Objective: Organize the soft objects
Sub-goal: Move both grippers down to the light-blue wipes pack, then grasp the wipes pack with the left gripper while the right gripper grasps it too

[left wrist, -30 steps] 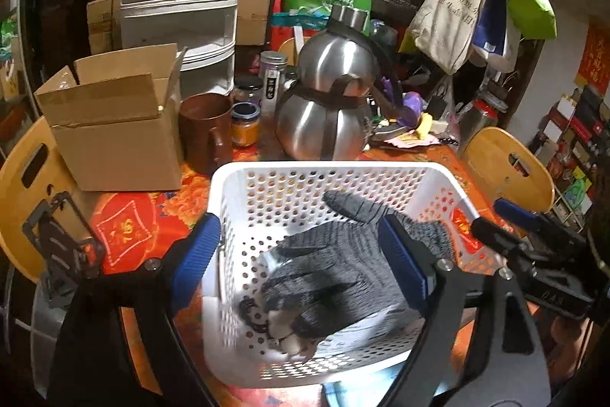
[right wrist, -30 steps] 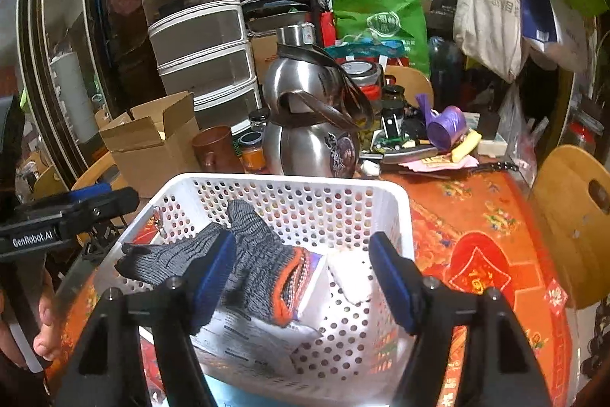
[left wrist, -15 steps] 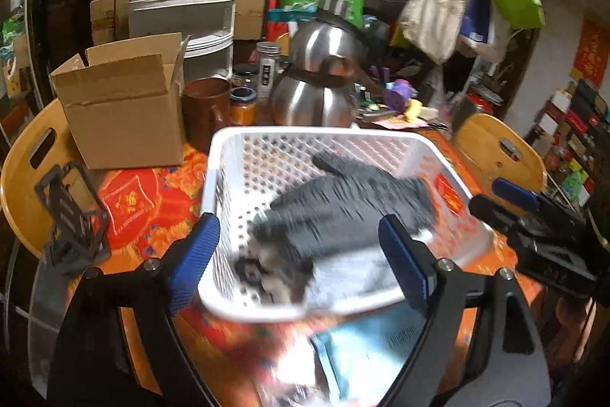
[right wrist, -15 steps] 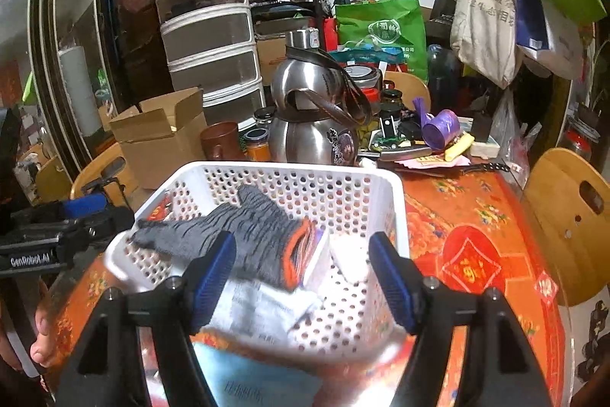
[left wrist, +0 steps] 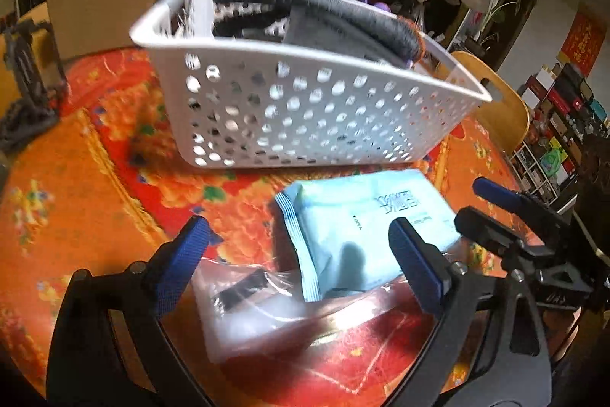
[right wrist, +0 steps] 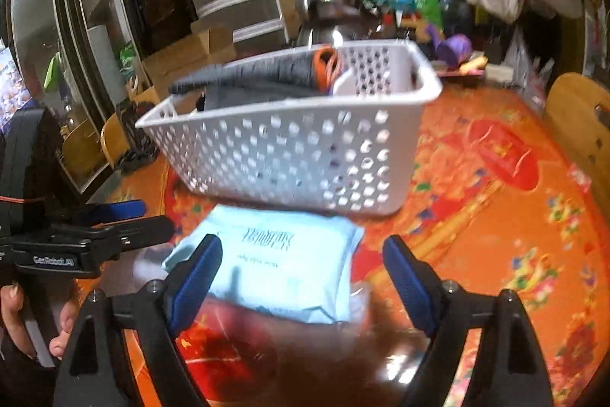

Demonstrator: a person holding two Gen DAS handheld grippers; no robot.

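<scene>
Gloves (left wrist: 316, 10) lie piled in the white basket (left wrist: 305, 102) on your orange tablecloth (left wrist: 76, 178), a pale blue soft pack (left wrist: 366, 227) just in front. Your left gripper (left wrist: 301, 262) and right gripper (right wrist: 301, 273) have just been opening; both gape above that pack, gripping nothing.

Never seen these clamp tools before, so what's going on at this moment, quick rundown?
Left gripper, right gripper: jaws just opening wide, holding nothing. Light blue soft tissue pack on the table, partly over a clear plastic bag. White perforated plastic basket with grey knit gloves beyond; path unobstructed.
</scene>
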